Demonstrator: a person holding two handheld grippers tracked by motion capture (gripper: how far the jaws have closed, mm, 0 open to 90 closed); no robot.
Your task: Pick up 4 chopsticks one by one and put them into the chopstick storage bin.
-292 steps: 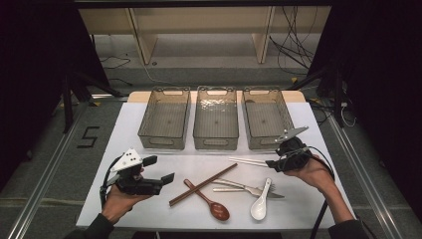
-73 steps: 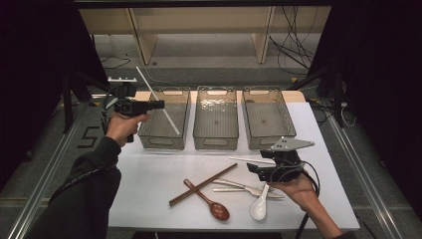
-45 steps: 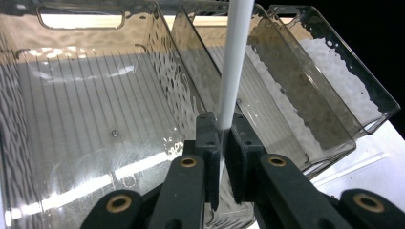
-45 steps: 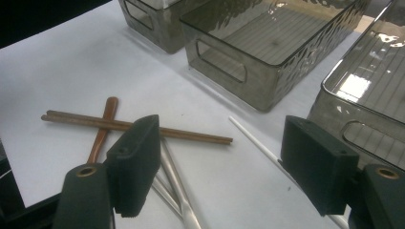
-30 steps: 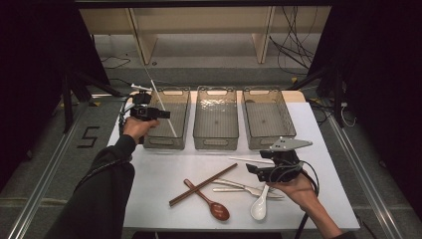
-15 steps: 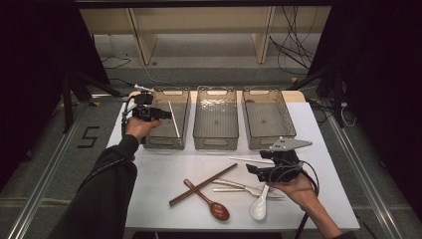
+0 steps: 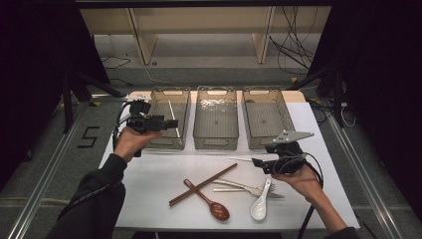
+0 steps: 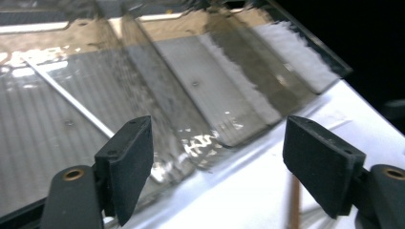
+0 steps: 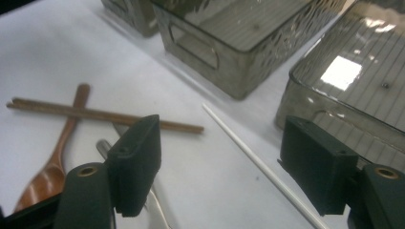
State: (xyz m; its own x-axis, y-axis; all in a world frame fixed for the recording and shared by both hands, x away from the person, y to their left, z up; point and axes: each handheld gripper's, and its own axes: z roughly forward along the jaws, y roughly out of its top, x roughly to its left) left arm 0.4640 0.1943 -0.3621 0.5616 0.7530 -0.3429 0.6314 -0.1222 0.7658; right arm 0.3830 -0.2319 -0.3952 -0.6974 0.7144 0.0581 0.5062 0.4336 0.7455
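1. The left gripper [image 7: 166, 121] is hovering at about ten o'clock, its jaws gaping wide (nothing between them), pointing toward three o'clock.
2. The right gripper [image 7: 256, 162] is sitting near four o'clock, jaws spread, pointing toward nine o'clock.

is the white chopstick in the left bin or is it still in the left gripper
In the bin. The white chopstick lies inside the left bin, and the left gripper is open with nothing between its fingers.

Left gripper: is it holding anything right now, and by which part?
Nothing. The left gripper stands open over the left bin, jaws bare. A white chopstick lies loose inside that bin, apart from them.
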